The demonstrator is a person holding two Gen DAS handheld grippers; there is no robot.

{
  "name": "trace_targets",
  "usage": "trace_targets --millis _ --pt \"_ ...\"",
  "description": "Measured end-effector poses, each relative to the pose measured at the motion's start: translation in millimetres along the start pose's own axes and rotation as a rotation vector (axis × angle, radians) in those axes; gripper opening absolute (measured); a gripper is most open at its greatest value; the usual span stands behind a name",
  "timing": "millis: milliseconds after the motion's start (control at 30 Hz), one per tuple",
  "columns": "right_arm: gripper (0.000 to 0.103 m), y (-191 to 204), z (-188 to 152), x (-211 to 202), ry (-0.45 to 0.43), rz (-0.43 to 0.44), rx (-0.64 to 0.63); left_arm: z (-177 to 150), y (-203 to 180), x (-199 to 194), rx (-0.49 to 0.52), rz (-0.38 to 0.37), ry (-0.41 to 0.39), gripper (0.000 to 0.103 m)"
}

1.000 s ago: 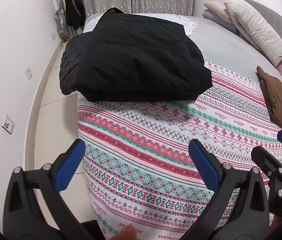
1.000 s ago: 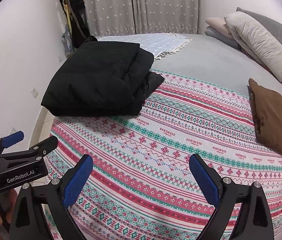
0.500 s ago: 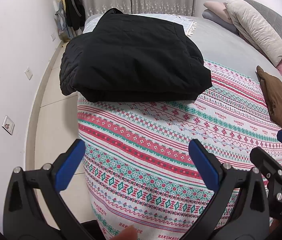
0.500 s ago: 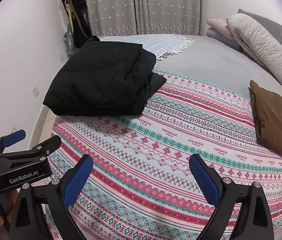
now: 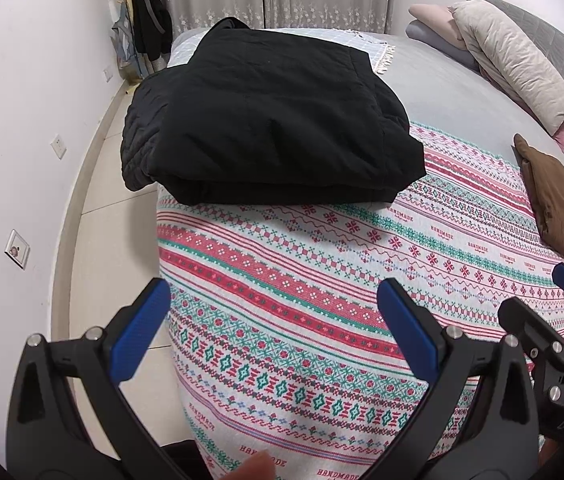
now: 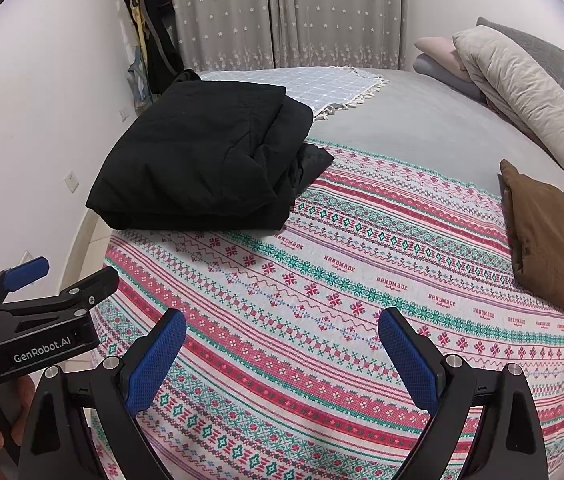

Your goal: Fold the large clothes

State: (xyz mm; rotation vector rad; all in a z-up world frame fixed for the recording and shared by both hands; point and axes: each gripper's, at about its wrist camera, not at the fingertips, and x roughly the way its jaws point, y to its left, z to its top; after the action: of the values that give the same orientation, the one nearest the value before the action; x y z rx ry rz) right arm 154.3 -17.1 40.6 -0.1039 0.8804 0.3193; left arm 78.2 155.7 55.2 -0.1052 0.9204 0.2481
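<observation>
A black padded garment point(image 5: 266, 128) lies folded into a thick rectangle on the far left of the patterned blanket point(image 5: 322, 280), one quilted end hanging over the bed's left edge. In the right wrist view the same garment point(image 6: 206, 156) sits ahead and to the left. My left gripper point(image 5: 274, 320) is open with nothing between its blue pads, held well short of the garment above the blanket. My right gripper point(image 6: 282, 348) is also open and holds nothing. Each gripper shows at the edge of the other's view: the right gripper point(image 5: 558, 304), the left gripper point(image 6: 42, 280).
A brown cushion point(image 6: 550, 236) lies at the bed's right side, with pillows point(image 6: 518, 88) stacked against the grey headboard. A pale checked throw point(image 6: 306, 84) lies behind the garment. The white wall and tiled floor point(image 5: 110, 200) run along the left; clothes hang in the far corner.
Both views have drifted only slightly; the folded garment has not moved and both grippers stay open.
</observation>
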Motion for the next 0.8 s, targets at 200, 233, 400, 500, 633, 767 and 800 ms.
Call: trace_targets --millis 200,233,400,500,633,767,800 --pt "0.098 0.8 -0.1 0.1 0.000 -0.001 0.000 -1.6 -1.0 -1.6 0.000 0.002 -0.001 0.103" --pt "0.098 0.7 0.0 0.2 0.000 -0.001 0.001 -2.1 -1.2 -2.1 -0.001 0.003 -0.001 0.103" --pt "0.098 0.9 -0.2 -0.1 0.000 0.000 0.001 -1.9 -0.6 -1.9 -0.002 0.005 -0.002 0.103" --pt "0.098 0.5 -0.2 0.1 0.001 0.000 0.000 -2.4 -0.6 -2.3 -0.003 0.006 -0.002 0.103" --pt "0.098 1.1 -0.5 0.2 0.002 -0.001 0.001 -3.1 0.0 -3.0 -0.007 0.008 -0.002 0.103" --pt "0.098 0.7 -2.0 0.2 0.004 0.003 0.001 -2.8 0.0 -2.7 -0.006 0.007 -0.002 0.103" --pt "0.098 0.9 -2.3 0.1 0.004 0.004 0.001 -2.9 0.0 -2.8 -0.006 0.007 -0.002 0.103"
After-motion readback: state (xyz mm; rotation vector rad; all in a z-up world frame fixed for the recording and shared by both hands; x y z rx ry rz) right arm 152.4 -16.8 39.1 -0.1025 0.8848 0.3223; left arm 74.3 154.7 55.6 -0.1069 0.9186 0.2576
